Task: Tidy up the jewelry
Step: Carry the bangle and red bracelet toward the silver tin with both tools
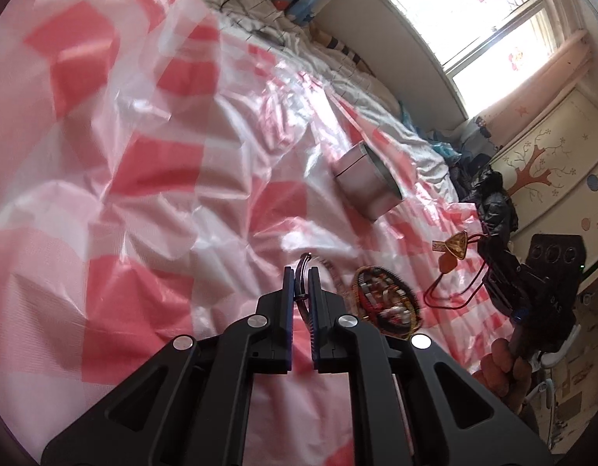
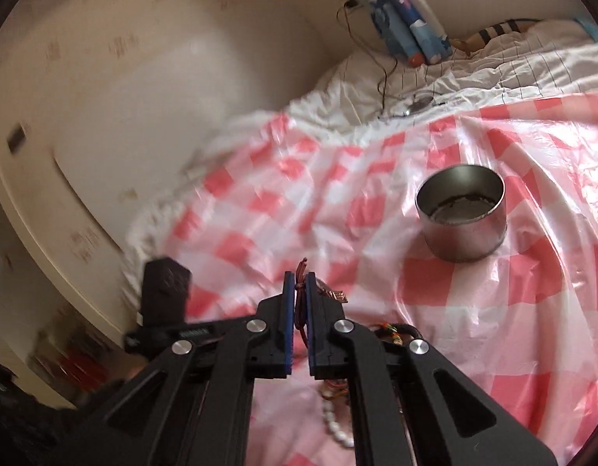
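My left gripper (image 1: 301, 272) is shut on a dark cord (image 1: 303, 268) of a beaded oval necklace (image 1: 386, 303) that hangs beside it. My right gripper (image 2: 300, 277) is shut on a red cord (image 2: 301, 272); in the left wrist view it (image 1: 489, 248) holds that red cord necklace with a gold triangular pendant (image 1: 458, 246). A round metal tin (image 2: 462, 213) stands open on the pink checked plastic sheet (image 2: 337, 213), to the right and beyond my right gripper; it also shows in the left wrist view (image 1: 366, 178). A white bead strand (image 2: 335, 423) lies under my right gripper.
The sheet covers a bed with white bedding (image 2: 473, 70) and blue pillows (image 2: 403, 27) at the far end. A window (image 1: 489, 19) and a painted cabinet (image 1: 547, 171) are to the right. Dark clothes (image 1: 489, 198) lie at the bed's edge.
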A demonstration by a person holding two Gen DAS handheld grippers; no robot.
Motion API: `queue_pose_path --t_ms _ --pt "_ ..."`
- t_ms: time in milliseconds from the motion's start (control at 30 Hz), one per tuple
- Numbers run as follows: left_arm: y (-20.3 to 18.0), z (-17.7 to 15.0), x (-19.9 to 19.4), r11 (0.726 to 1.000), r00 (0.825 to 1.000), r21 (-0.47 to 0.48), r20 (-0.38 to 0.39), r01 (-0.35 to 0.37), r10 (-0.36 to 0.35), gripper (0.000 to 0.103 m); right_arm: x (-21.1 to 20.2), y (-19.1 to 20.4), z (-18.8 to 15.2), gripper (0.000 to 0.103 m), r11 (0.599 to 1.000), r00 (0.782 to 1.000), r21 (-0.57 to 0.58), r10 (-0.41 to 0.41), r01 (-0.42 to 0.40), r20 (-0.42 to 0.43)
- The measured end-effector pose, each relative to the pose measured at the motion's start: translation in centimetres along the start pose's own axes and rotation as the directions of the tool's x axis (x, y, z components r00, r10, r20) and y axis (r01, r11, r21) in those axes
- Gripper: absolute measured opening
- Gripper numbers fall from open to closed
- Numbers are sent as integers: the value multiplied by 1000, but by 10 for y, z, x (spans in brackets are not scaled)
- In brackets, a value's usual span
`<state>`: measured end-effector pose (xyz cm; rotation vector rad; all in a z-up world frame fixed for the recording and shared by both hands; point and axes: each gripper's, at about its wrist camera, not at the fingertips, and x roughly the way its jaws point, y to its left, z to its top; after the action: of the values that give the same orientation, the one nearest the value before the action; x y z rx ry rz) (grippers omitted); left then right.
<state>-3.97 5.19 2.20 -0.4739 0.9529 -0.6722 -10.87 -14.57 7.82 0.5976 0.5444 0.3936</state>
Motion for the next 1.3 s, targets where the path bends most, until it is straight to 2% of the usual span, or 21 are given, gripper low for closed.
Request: queue_pose_path --t_ms 133,233,300,467,567,633,700,733,767,800,867,1000,1033,1067,1100,1167,1233,1300 --pt "-29 15 -16 998 999 62 32 18 -21 6 -25 0 17 6 997 995 45 53 -57 80" --pt "-53 29 -21 993 999 115 41 31 -35 0 -38 1 29 6 998 992 39 51 -56 116" --pt "-68 39 -20 988 998 147 43 38 -44 0 -44 -1 36 6 998 990 39 47 -52 134" --pt "-96 58 -13 976 999 219 41 -1 -8 0 -49 -12 46 6 997 989 58 38 -47 146" --pt "-91 53 -7 961 997 265 5 -77 78 0 -50 -16 40 6 997 989 67 37 -47 142" --pt "-74 43 0 937 981 298 -16 -182 196 2 -52 -21 33 6 996 990 74 36 -46 135" --pt "-51 36 3 932 966 277 -44 -232 254 12 -50 -27 26 6 995 992 92 35 -46 121" --pt "-40 33 4 936 962 255 -62 -241 265 24 -48 -30 23 6 994 993 98 34 -45 115" --pt "-29 30 7 932 952 240 -75 -271 296 33 -47 -32 21 6 994 993 104 32 -44 110" --pt "-23 29 9 924 944 244 -73 -295 321 46 -45 -35 19 6 993 994 112 31 -43 107" --pt "-14 25 16 903 926 266 -77 -337 368 48 -43 -38 17 6 992 994 122 32 -45 106" --pt "-20 16 21 871 913 329 -56 -364 403 48 -40 -37 14 6 992 994 119 36 -47 100" --pt "-22 14 21 867 912 340 -56 -365 406 47 -39 -37 14 6 992 995 118 36 -47 96" --pt "-25 12 21 859 909 352 -50 -373 415 38 -38 -37 13 6 992 995 120 37 -48 94" --pt "-26 10 22 845 900 368 -45 -388 433 33 -37 -36 13 6 991 995 122 39 -50 92" --pt "-26 9 25 838 893 379 -59 -393 446 7 -37 -35 12 6 991 995 125 41 -53 93" --pt "-24 9 23 848 897 372 -81 -377 435 4 -37 -34 12 6 990 994 128 44 -57 96" --pt "-25 8 20 842 895 382 -77 -381 440 3 -39 -33 12 7 990 994 129 47 -60 102"
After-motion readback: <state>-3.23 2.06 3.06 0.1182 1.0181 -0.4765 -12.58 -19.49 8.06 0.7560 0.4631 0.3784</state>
